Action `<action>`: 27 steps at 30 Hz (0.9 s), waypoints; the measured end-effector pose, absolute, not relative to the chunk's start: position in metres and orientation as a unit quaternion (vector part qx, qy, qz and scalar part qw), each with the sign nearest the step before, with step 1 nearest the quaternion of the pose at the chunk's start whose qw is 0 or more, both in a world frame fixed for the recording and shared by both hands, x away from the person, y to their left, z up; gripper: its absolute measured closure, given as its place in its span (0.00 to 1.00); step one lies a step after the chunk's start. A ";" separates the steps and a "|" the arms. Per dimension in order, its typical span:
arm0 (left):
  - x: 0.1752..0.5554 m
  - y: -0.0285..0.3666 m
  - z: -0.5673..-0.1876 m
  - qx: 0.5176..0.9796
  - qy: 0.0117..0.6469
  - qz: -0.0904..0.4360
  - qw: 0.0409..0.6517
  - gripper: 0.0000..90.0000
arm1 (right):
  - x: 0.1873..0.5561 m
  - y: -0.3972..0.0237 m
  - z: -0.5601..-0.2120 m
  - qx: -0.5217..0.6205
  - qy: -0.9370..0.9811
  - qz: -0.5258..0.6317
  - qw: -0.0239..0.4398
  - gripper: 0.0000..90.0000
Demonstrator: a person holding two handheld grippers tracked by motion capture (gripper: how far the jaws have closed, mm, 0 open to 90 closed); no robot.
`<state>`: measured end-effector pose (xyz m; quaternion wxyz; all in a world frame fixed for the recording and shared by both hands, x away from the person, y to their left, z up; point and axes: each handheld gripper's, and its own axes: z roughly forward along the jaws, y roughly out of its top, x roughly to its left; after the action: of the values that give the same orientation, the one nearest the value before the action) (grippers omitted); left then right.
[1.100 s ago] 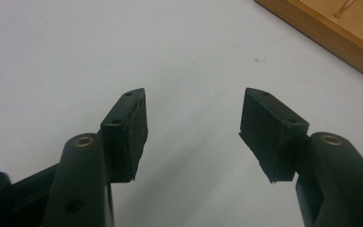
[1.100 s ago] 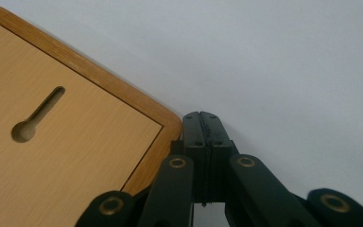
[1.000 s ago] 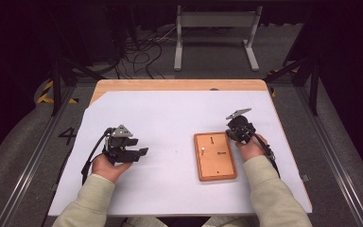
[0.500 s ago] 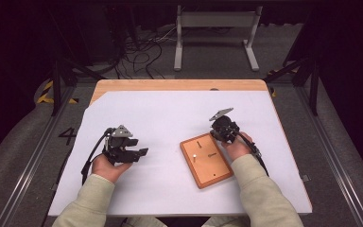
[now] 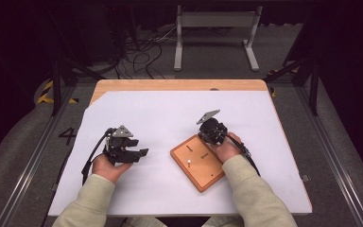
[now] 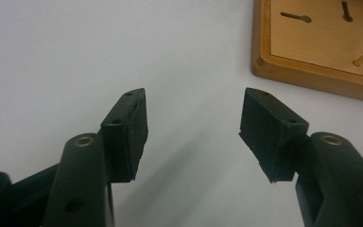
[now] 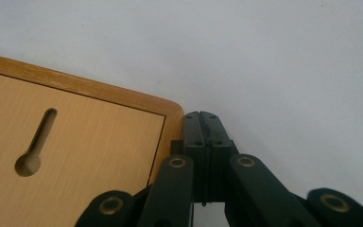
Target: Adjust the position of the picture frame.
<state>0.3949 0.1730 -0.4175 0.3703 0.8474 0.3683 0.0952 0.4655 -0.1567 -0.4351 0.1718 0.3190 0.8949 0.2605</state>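
Pressing its closed jaws against the board's edge, the right gripper (image 5: 211, 131) sits right of centre, touching the wooden board (image 5: 199, 161) — which lies skewed, lower middle of the frame. The left gripper (image 5: 139, 153) rests at lower left, jaws spread, holding nothing. Pushing off-centre could spin the board further — or slip off its corner. Since the earlier frame the board has rotated and slid leftward.

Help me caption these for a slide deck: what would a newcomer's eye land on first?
First, the orange wooden board with keyhole slots, lying askew on the white sheet near the table's middle. The right gripper, jaws pressed together, sits at the board's far corner, beside its edge. To the left, the left gripper rests apart from the board, jaws wide open with nothing between them.
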 end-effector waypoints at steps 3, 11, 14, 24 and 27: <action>0.395 0.174 -0.418 0.846 0.371 0.091 0.373 0.47 | 0.460 -0.159 -0.429 0.324 0.890 0.266 0.178 1.00; 0.394 0.174 -0.417 0.848 0.365 0.093 0.373 0.51 | 0.420 -0.177 -0.399 0.300 0.880 0.337 0.151 1.00; 0.395 0.173 -0.417 0.848 0.365 0.094 0.372 0.51 | 0.409 -0.180 -0.393 0.292 0.880 0.344 0.145 1.00; 0.394 0.172 -0.416 0.849 0.360 0.094 0.375 0.52 | 0.379 -0.191 -0.373 0.269 0.884 0.357 0.136 1.00; 0.395 0.172 -0.416 0.848 0.361 0.090 0.378 0.52 | 0.374 -0.192 -0.369 0.268 0.884 0.359 0.134 1.00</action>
<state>0.3947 0.1721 -0.4165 0.3776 0.8478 0.3612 0.0904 0.3742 -0.1923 -0.3685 0.1341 0.2682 0.8840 0.3585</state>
